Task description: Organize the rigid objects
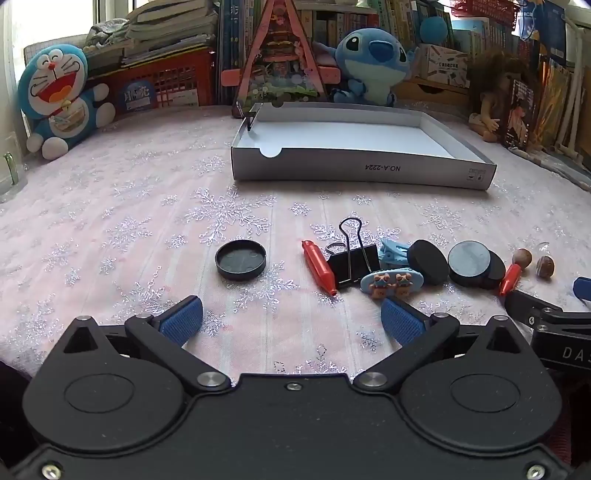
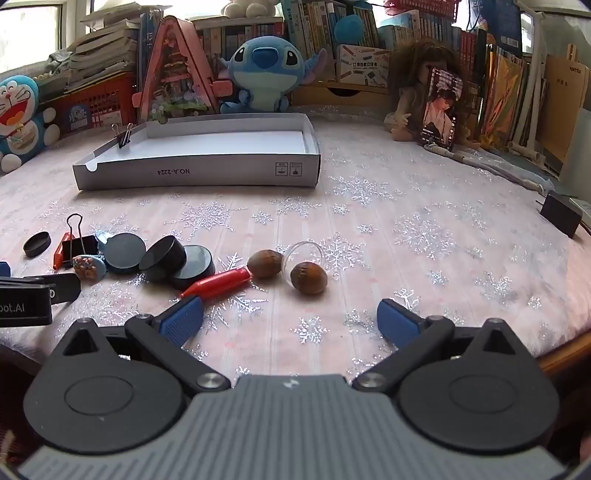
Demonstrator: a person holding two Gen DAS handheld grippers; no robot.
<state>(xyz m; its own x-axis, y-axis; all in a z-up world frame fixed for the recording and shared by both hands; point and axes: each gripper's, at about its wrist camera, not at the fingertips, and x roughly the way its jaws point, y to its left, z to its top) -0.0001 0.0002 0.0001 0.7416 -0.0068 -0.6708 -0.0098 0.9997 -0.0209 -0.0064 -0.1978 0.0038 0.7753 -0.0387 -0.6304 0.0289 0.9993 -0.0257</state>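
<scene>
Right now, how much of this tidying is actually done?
Barely started. The white tray holds nothing I can see; one small binder clip grips its rim. In hand: nothing, left gripper and right gripper both open and empty. Left on the cloth: black lid, big binder clip, black discs, red pens, two nuts.

"NO.A-2224", upside down, on the white box (image 1: pixel 364 168) front wall — "DAS" on the right hand-held gripper (image 1: pixel 569 352).

Soft daylight enters from a window (image 1: pixel 44 22) at upper left, blown out white. Fisheye bending curves the edges, corners dark; focus stays sharp.
</scene>
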